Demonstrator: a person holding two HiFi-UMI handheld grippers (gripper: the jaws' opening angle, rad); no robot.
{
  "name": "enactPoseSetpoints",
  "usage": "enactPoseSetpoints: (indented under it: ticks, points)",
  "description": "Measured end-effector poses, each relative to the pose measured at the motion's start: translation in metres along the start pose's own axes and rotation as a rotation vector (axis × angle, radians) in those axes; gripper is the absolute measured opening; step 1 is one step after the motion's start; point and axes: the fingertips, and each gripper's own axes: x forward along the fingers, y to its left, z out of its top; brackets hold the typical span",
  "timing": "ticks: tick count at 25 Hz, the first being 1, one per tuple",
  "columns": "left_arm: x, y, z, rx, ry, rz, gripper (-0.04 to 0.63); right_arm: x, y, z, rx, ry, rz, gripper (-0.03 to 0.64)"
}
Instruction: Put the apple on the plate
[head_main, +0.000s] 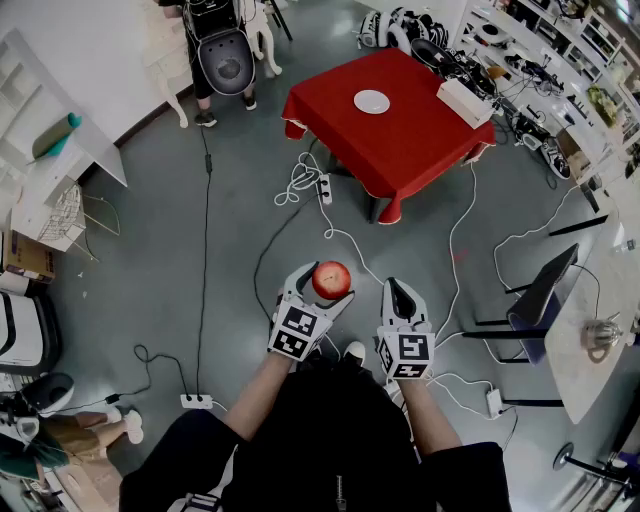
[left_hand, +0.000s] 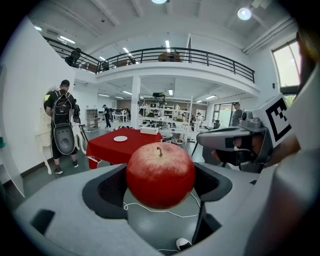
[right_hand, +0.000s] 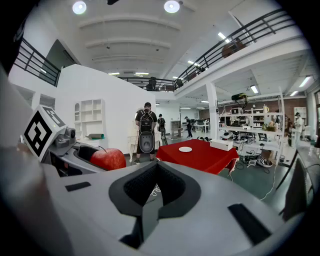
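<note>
1. Grip state. My left tongs (head_main: 322, 290) are spread wide and pinch the apple (head_main: 331, 280) at its sides. Both padded recesses press on the fruit, and the stem points up (seen along the jaws, it sits just right of top centre). My right tongs (head_main: 399, 292) are pressed together with nothing between them, and ride just beside the left at its 3 o'clock.

2. Location of the load. The apple is in the air over the grey floor (head_main: 200, 250), in front of my body and not resting on anything.

3. Governing relation. The plate (head_main: 371, 101) lies on the red table (head_main: 400, 130), well apart from the apple, at about 12 to 1 o'clock from it in the head view. In the left gripper view it shows just above the apple at 11 o'clock, so the tongs point a little right of it. Neither hand is within reach, and I judge the two about equally far.

4. Consequence. I judge the next move to be a carry towards the table, not a placement. White cables (head_main: 300, 180) lie on the floor between me and the table, at its near left corner, and could snag a foot.
</note>
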Motion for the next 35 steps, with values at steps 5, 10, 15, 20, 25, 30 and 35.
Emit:
enactPoseSetpoints:
  ticks: [5, 10, 15, 20, 25, 30, 35]
  points:
    - [-0.001, 0.001, 0.002, 0.000, -0.006, -0.002, 0.405, 0.000, 0.001, 0.004, 0.006, -0.023, -0.007, 0.009]
    - [0.000, 0.001, 0.003, -0.001, -0.011, 0.000, 0.405, -0.002, 0.001, 0.002, 0.012, -0.033, -0.004, 0.011]
    - [-0.001, 0.005, 0.006, -0.003, -0.013, 0.004, 0.405, -0.001, 0.004, 0.003, 0.020, -0.023, 0.000, 0.012]
    - [0.004, 0.001, 0.007, -0.002, -0.014, 0.011, 0.405, -0.004, -0.003, -0.001, 0.026, -0.017, 0.005, 0.011]
    - [0.010, -0.010, 0.010, -0.004, -0.017, 0.023, 0.405, -0.012, -0.015, -0.001, 0.030, -0.026, 0.006, 0.012]
    - [0.020, -0.024, 0.016, -0.007, -0.031, 0.049, 0.405, -0.020, -0.031, -0.003, 0.036, -0.029, 0.027, 0.012]
    - [0.029, -0.034, 0.024, -0.019, -0.034, 0.068, 0.405, -0.023, -0.044, -0.008, 0.040, -0.029, 0.048, 0.011]
